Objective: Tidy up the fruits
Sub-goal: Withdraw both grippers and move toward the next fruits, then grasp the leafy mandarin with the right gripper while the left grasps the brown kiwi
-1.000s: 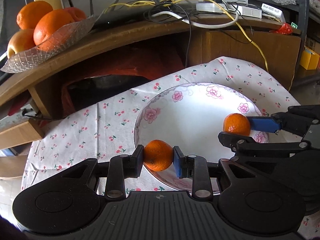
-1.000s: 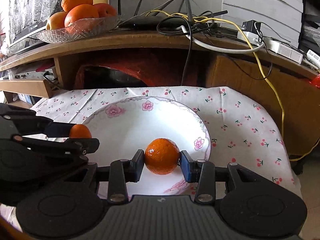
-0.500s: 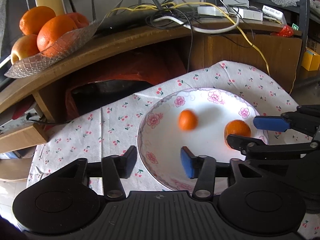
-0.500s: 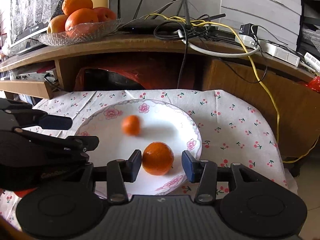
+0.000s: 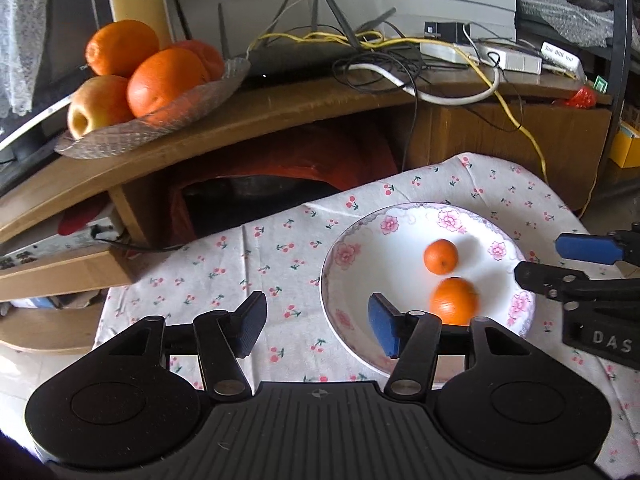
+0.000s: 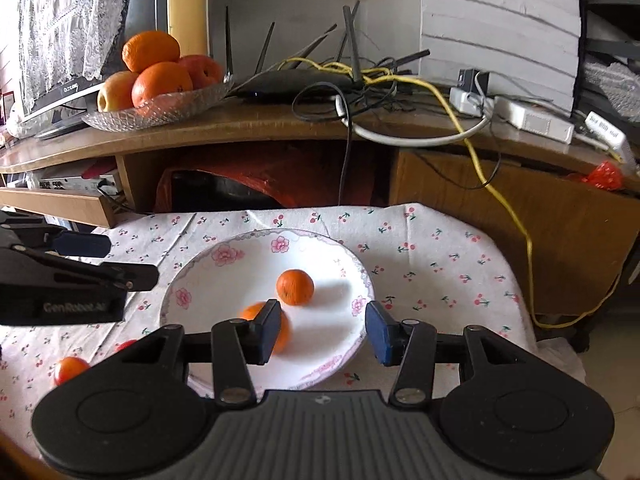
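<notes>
We see both grippers held with their jaws spread wide and nothing between them. The left gripper (image 5: 318, 326) hovers over the near left edge of the flowered plate (image 5: 344, 256), its right blue pad over the rim and its left pad above the cherry-print cloth (image 5: 240, 256). The right gripper (image 6: 322, 330) sits low over the near side of the same plate (image 6: 192, 276), and from the left wrist view its blue-tipped fingers (image 5: 586, 249) reach in from the right.

Two small oranges lie loose on the white plate. The farther orange (image 6: 295, 287) rests near the middle of the plate (it looks sharp in both views), and we find it in the left view as well (image 5: 440, 256). The nearer orange (image 5: 454, 301) is blurred, lying just beside the first, and in the right wrist view it is partly hidden behind the right gripper's left pad (image 6: 249, 312).

On the cloth at the lower left of the right wrist view lies another small orange fruit (image 6: 69, 369), well apart from the plate. Up on the wooden shelf (image 6: 280, 132) a glass dish (image 6: 160, 110) holds larger oranges and apples
</notes>
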Demonstrator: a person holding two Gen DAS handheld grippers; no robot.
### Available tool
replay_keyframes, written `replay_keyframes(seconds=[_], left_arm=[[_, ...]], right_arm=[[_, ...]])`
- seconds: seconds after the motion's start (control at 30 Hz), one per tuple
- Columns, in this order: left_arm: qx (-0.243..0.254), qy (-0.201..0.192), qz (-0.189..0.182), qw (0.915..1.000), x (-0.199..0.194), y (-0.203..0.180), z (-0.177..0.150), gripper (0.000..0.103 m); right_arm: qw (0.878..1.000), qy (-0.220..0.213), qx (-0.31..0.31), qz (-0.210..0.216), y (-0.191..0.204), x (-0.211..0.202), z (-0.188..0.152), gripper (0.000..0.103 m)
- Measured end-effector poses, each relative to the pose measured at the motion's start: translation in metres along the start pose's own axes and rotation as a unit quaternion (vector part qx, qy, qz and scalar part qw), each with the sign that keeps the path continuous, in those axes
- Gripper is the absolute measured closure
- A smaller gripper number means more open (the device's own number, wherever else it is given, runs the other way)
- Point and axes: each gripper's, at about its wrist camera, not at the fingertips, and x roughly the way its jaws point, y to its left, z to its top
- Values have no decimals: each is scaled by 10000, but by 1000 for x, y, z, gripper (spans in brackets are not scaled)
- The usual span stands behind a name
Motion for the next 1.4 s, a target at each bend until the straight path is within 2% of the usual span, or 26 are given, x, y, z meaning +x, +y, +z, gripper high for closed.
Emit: replay_keyframes(seconds=[0.3,0.6,0.77,0.93,1.13,1.3,1.4], left_arm=[[53,112,-90,9999,-35,5,-21,37],[-236,557,-143,9981,-64,26,-69,36],[-269,854,-143,9959,-75,33,-98,35],[-17,1023,-273,9944,-83,29,-123,36],[464,1199,-296,9913,-74,18,-142,43],[629,1298,-397,9887,-68,16,-150,51],[697,1222,-451,9890,-70,17,-152,54]], right_arm=[[9996,171,-147,143,13,-41,-8,55],[9969,711,-105,327,25,-44,-35,54],[9962,771,-38,414,29,-49,-38,54],[9947,784,-108,664,42,-63,-45,54],[9924,843,-428,787,59,-70,-58,54],[9932,925,-261,659,44,-58,-58,54],[9935,982,-178,556,34,-48,-59,54]])
